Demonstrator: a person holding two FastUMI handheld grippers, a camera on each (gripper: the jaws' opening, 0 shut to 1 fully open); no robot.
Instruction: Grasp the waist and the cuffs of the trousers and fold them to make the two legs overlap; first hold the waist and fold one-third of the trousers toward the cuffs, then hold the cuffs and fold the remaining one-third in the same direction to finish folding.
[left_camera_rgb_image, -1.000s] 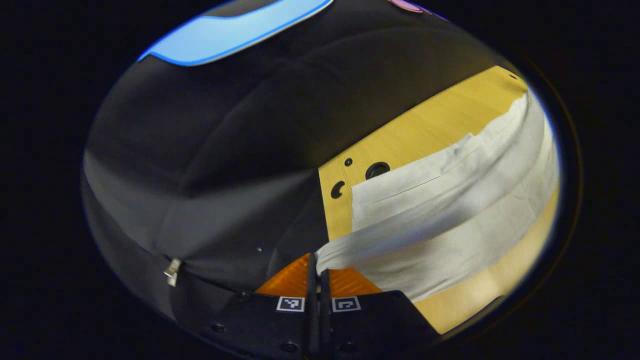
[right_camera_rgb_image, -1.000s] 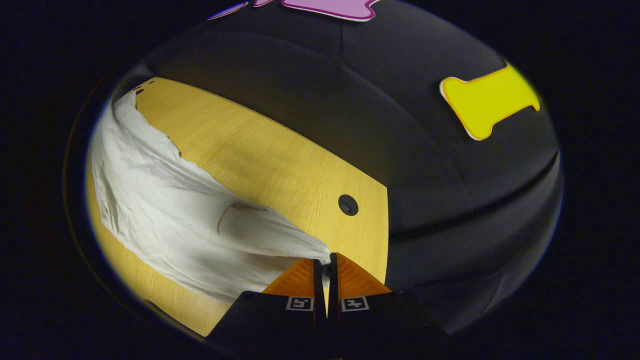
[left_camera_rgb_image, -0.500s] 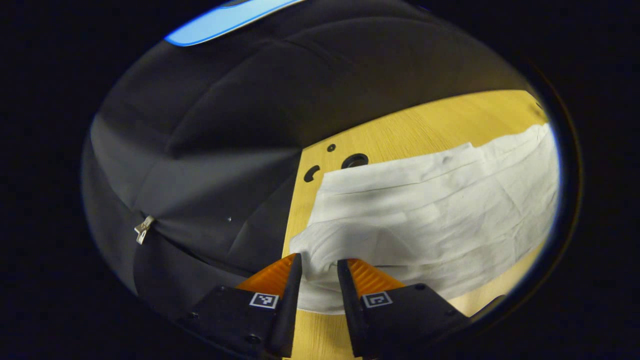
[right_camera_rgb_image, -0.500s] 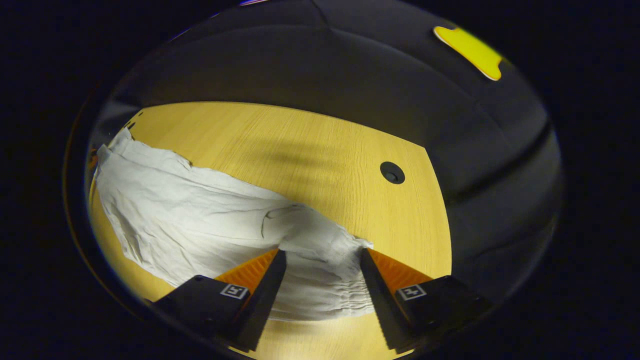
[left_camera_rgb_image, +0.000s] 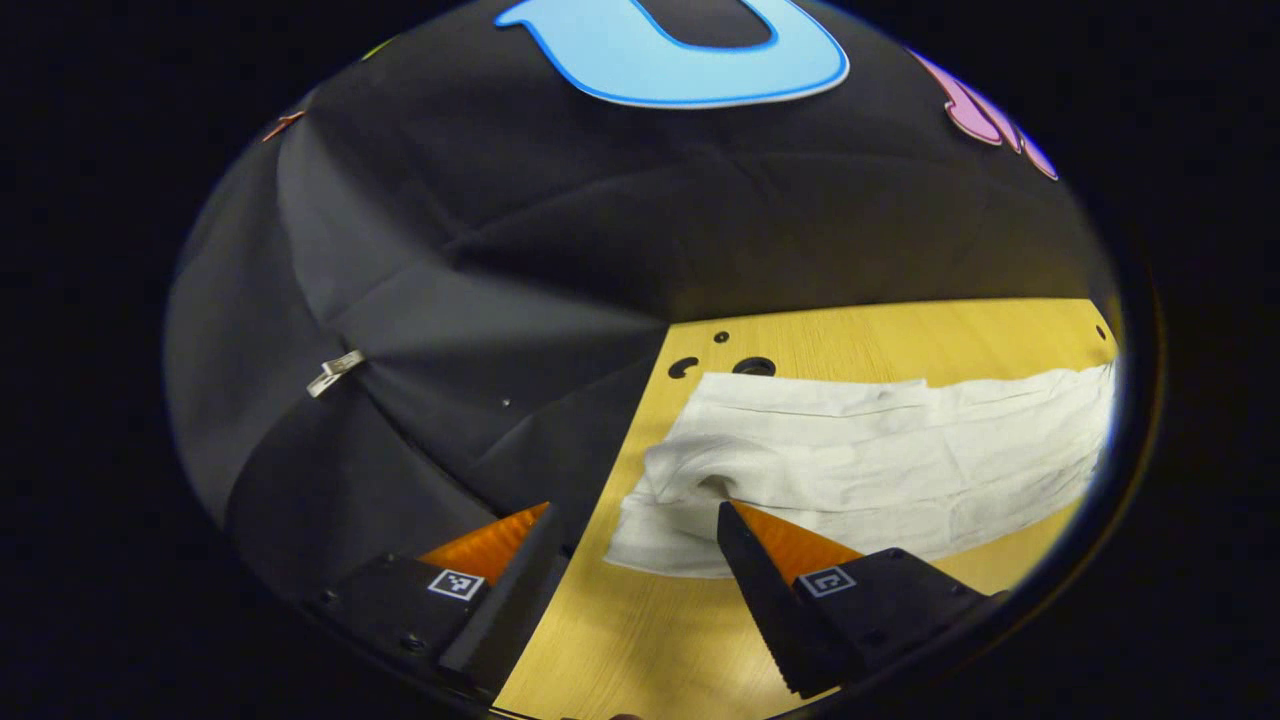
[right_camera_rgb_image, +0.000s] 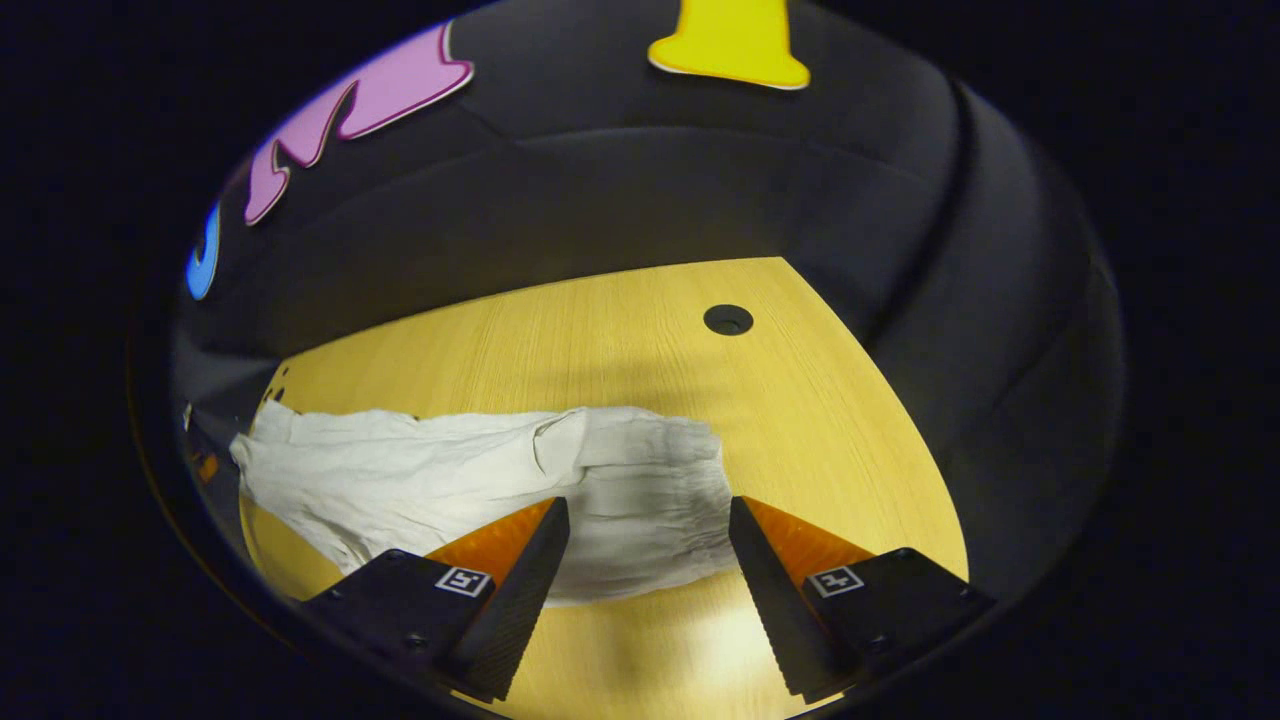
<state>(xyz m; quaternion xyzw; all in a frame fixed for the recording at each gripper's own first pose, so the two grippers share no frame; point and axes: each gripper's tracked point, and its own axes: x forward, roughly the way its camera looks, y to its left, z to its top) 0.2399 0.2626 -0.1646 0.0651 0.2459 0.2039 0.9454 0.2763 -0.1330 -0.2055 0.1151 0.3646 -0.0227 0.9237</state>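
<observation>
Trousers (left_camera_rgb_image: 880, 460), white and doubled lengthwise, lie flat on the wooden table (left_camera_rgb_image: 900, 335), just ahead of both tongs. We see the left gripper (left_camera_rgb_image: 632, 520) spread wide, gripping nothing; the right gripper (right_camera_rgb_image: 648, 515) likewise, above the gathered waist.

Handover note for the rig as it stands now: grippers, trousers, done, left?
Left gripper: open, holding nothing, by the cuff end.
Right gripper: open, holding nothing, over the gathered waist.
Trousers: lying flat in a long strip on the wooden table, legs apparently overlapped.
Done: lengthwise fold, it seems.
Left: grasp the waist and fold one-third toward the cuffs, then fold the cuff third in the same direction.
</observation>
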